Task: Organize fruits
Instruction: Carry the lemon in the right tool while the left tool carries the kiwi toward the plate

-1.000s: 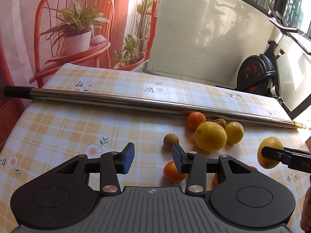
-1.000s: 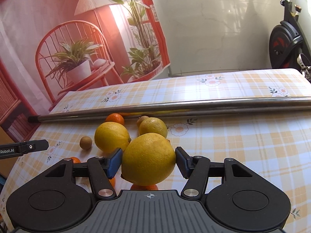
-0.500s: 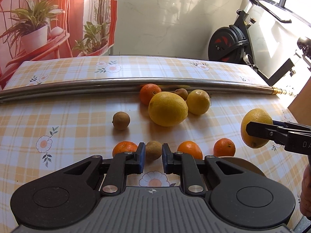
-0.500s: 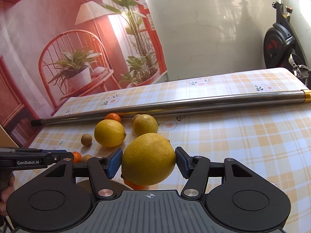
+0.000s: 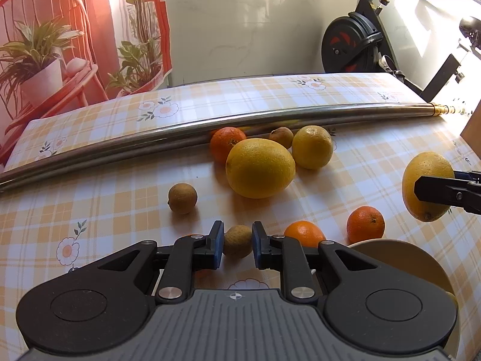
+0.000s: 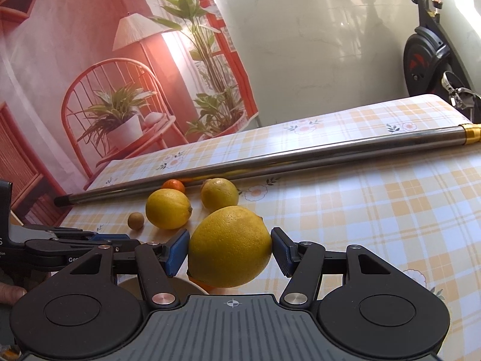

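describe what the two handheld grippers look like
Both match: the left gripper and right gripper have black linkage fingers with blue pads, silver pivot pins, round black side housings and a ribbed grey body with a small crosshair mark.

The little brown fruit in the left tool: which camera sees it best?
The left wrist view. There the small round brown fruit sits right in the middle, pinched between the blue pads of the left tool. In the right wrist view, the left tool shows only side-on at the left edge, and that fruit is hidden.
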`<state>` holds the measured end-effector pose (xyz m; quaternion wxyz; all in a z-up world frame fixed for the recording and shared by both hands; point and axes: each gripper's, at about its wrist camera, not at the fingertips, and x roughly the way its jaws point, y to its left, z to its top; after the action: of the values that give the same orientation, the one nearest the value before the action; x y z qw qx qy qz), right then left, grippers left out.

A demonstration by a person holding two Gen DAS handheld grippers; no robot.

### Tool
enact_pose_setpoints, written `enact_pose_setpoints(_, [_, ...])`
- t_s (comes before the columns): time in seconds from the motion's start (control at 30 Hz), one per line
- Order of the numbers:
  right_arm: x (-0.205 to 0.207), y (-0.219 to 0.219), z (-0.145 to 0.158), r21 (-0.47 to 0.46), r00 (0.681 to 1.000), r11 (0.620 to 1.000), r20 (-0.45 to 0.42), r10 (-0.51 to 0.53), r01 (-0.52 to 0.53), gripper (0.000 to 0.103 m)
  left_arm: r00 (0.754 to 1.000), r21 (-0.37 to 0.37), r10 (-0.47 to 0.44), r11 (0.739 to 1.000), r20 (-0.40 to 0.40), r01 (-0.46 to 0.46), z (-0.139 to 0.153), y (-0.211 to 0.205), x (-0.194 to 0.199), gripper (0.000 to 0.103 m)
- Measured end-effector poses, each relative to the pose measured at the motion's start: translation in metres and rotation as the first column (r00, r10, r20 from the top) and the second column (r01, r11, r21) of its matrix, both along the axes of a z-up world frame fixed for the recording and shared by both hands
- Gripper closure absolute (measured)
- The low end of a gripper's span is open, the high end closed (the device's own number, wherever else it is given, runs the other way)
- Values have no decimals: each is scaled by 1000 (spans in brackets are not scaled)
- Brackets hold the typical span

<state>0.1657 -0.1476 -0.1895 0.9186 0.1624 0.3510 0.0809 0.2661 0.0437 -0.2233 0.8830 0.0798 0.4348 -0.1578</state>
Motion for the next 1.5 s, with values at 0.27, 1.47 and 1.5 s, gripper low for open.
enact_pose_setpoints(0.27, [-3,-1,-1,13,1000,1000,3,-8,8,48,999,47,-51,998,-1,51,0,-9,-2,76])
enact_pose_setpoints(1.47, [-10,-5,0,17,1000,999,10,-27,27,48,1000,-137,-15,990,23,18,34,3,-58,77])
enact_pose_setpoints(1.5, [-11,-5,1,18,1000,1000,12,-24,24,48,1000,-145,-11,989,22,14,35,5,-68,77])
